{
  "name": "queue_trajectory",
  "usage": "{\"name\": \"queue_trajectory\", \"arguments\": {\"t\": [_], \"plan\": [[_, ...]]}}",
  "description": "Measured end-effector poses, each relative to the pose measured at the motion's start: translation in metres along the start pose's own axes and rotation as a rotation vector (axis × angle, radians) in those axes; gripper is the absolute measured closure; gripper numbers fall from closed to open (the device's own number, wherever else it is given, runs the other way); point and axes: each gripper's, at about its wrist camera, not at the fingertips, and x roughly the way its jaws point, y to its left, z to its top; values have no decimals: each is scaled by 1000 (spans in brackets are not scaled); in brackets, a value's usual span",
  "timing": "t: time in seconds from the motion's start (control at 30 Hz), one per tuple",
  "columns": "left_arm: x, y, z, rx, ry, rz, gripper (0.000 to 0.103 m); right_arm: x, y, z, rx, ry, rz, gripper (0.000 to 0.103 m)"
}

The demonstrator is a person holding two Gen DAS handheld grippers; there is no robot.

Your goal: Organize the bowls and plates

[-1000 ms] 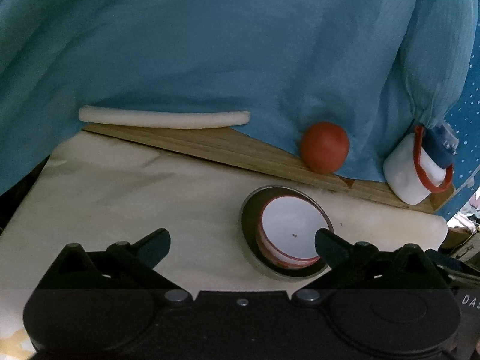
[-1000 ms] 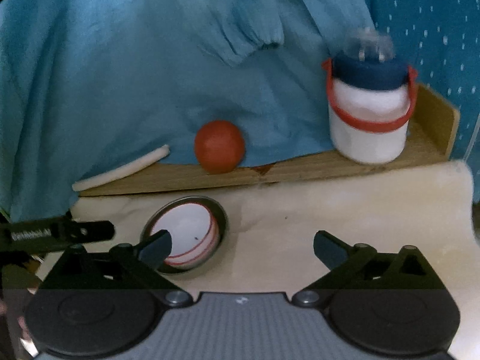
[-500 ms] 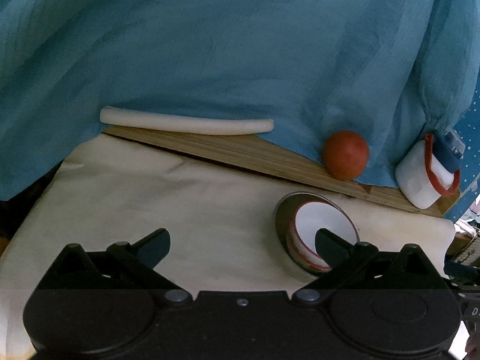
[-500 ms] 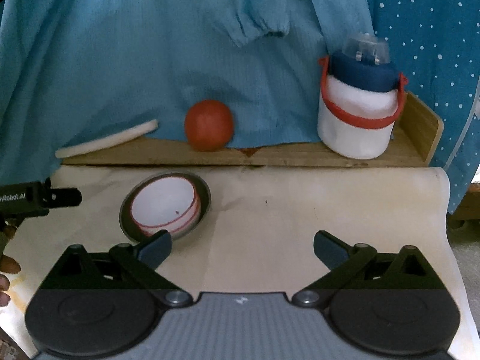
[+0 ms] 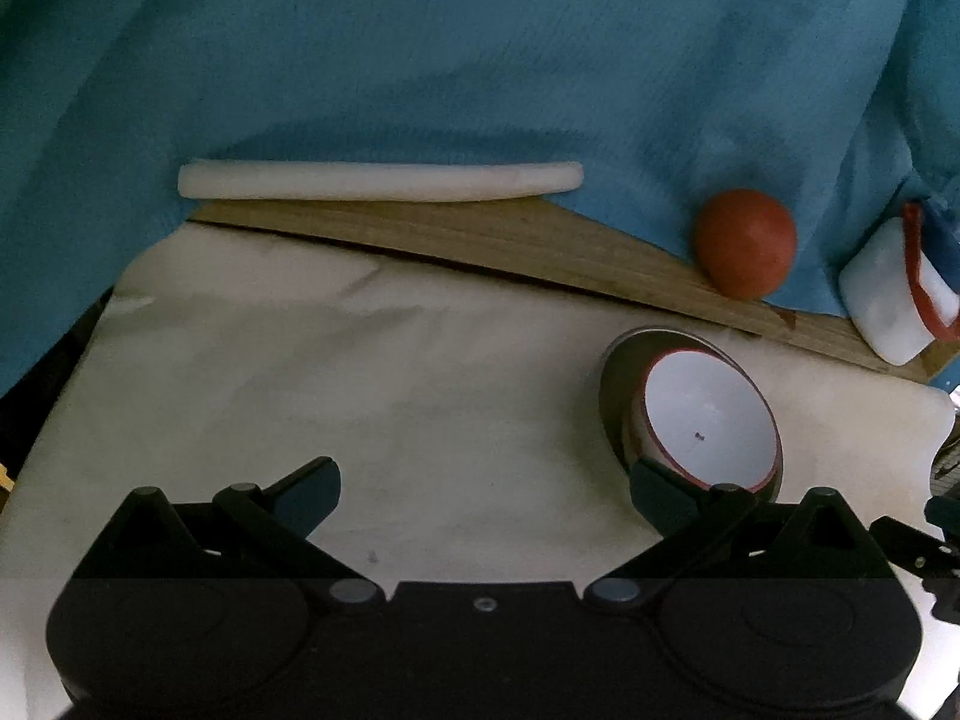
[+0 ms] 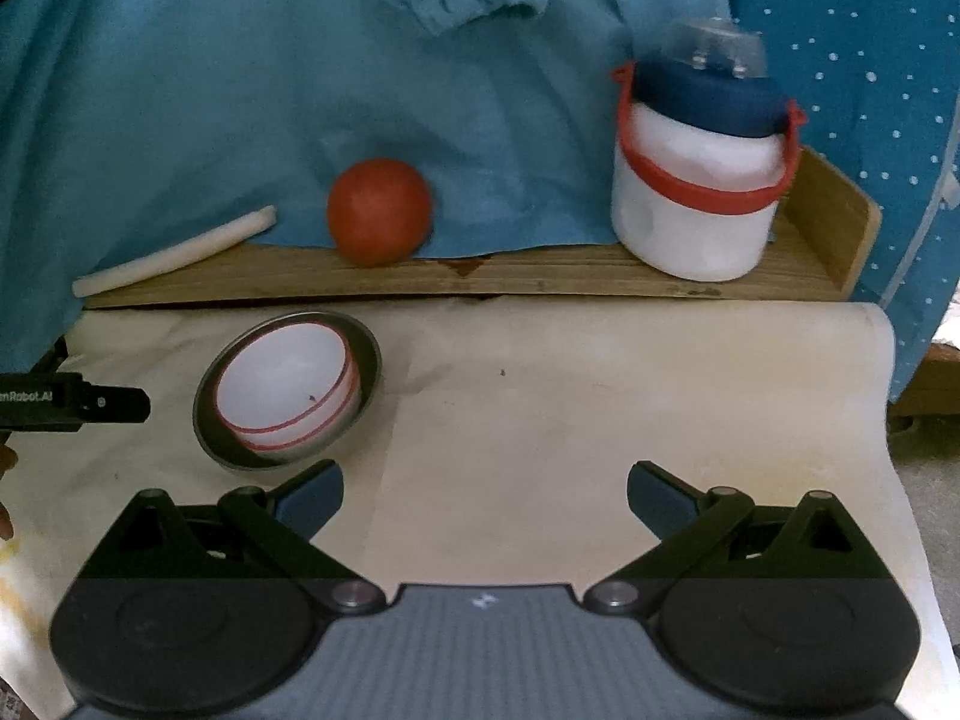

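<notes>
Only "enRobot.AI" on left tongs [image 6: 129,405]

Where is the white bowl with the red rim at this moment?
The white bowl sits inside the metal plate on the cream cloth, left of centre in the right wrist view, just in front of the red ball on the wooden shelf.

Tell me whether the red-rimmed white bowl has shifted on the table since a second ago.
No. The red-rimmed white bowl still sits inside the grey metal plate, below the red ball; only the cameras moved.
</notes>
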Motion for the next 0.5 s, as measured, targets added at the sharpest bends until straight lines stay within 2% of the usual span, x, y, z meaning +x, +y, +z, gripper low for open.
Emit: {"name": "queue_trajectory", "arguments": {"t": [0.17, 0.5], "plan": [[9, -3, 9, 12, 35, 11, 1, 15, 2, 9, -13, 26, 19, 0], [31, -10, 28, 82, 94, -35, 1, 36, 11, 29, -48, 40, 34, 0]]}}
